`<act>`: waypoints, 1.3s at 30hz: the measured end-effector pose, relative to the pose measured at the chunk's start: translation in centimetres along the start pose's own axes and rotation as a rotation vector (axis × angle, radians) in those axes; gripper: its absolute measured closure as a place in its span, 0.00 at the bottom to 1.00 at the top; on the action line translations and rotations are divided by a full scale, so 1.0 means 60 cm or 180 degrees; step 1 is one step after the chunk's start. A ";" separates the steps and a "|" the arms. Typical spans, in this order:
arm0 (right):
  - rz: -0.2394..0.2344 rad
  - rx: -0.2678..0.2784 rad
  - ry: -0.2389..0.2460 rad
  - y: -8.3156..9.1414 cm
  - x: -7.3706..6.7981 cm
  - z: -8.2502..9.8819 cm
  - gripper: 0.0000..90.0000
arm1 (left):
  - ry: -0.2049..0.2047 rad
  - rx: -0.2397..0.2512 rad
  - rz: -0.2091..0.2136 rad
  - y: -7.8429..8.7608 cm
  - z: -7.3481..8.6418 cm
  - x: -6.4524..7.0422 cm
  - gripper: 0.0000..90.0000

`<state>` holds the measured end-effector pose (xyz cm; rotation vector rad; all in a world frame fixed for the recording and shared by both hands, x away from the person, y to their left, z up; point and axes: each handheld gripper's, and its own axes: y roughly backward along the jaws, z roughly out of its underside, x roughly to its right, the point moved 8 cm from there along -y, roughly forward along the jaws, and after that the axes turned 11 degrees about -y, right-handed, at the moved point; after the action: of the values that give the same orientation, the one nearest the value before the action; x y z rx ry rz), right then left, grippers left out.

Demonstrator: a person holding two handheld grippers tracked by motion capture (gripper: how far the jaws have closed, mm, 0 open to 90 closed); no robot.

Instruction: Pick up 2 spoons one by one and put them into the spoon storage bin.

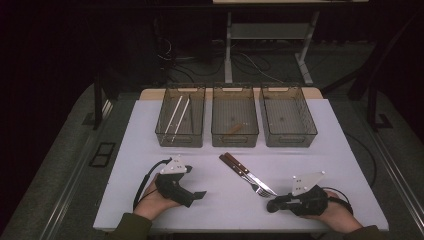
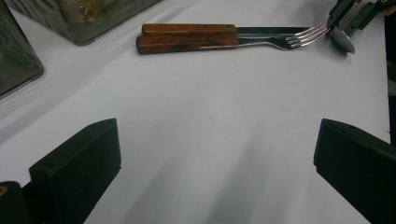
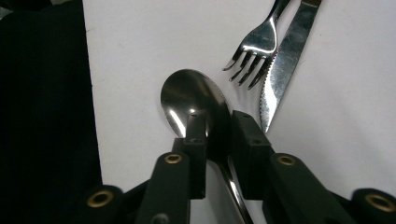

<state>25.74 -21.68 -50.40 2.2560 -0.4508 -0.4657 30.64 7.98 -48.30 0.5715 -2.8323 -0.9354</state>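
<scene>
Item in hand: one polished steel spoon (image 3: 194,95), pinched at the neck between the near-closed jaws of my right claw (image 1: 272,204), at about 5 o'clock on the white table (image 1: 320,150) and just beside the tines of the wood-handled fork (image 3: 254,51) and the serrated steak knife (image 3: 285,65). Handling, as I judge it: I should lift straight up before swinging, since smooth metal slips. My left claw (image 2: 215,158) rests at 7 o'clock, jaws wide apart, holding nothing.
</scene>
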 end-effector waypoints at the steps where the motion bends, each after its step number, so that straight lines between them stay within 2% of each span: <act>1: -0.0013 0.0010 0.0028 0.002 0.001 0.000 0.89 | -0.0006 -0.0001 0.0001 0.000 0.000 0.000 0.00; 6: -0.0078 0.0007 0.0051 0.009 0.001 0.002 0.93 | -0.0010 -0.0003 0.0002 0.000 0.000 0.000 0.00; 10: -0.0154 -0.0025 0.0133 0.014 -0.003 0.006 0.95 | -0.0016 -0.0004 0.0009 0.000 0.000 0.001 0.00; 12: -0.0198 -0.0089 0.0174 0.013 -0.006 0.010 0.95 | -0.0016 -0.0008 0.0009 0.000 0.000 0.001 0.00; 13: -0.0225 -0.0178 0.0214 0.009 -0.008 0.015 0.95 | -0.0017 -0.0009 0.0009 0.000 0.000 0.001 0.00; 14: -0.0207 -0.0192 0.0254 0.008 -0.010 0.017 0.95 | -0.0021 -0.0012 0.0010 0.000 0.000 0.001 0.00; 17: -0.0252 -0.0178 0.0198 0.008 -0.009 0.016 0.98 | -0.0018 -0.0005 0.0006 0.001 -0.001 0.001 0.00; 26: -0.0280 -0.0186 0.0159 0.009 -0.007 0.015 0.98 | -0.0032 -0.0006 0.0011 0.001 0.000 0.001 0.00; 39: -0.0199 0.0119 -0.0113 0.025 0.008 -0.003 0.98 | -0.0050 0.0004 0.0024 0.001 0.002 0.003 0.00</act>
<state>26.02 -22.73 -49.24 2.3064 -0.4112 -0.5342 30.44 8.01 -48.35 0.5559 -2.8469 -0.9410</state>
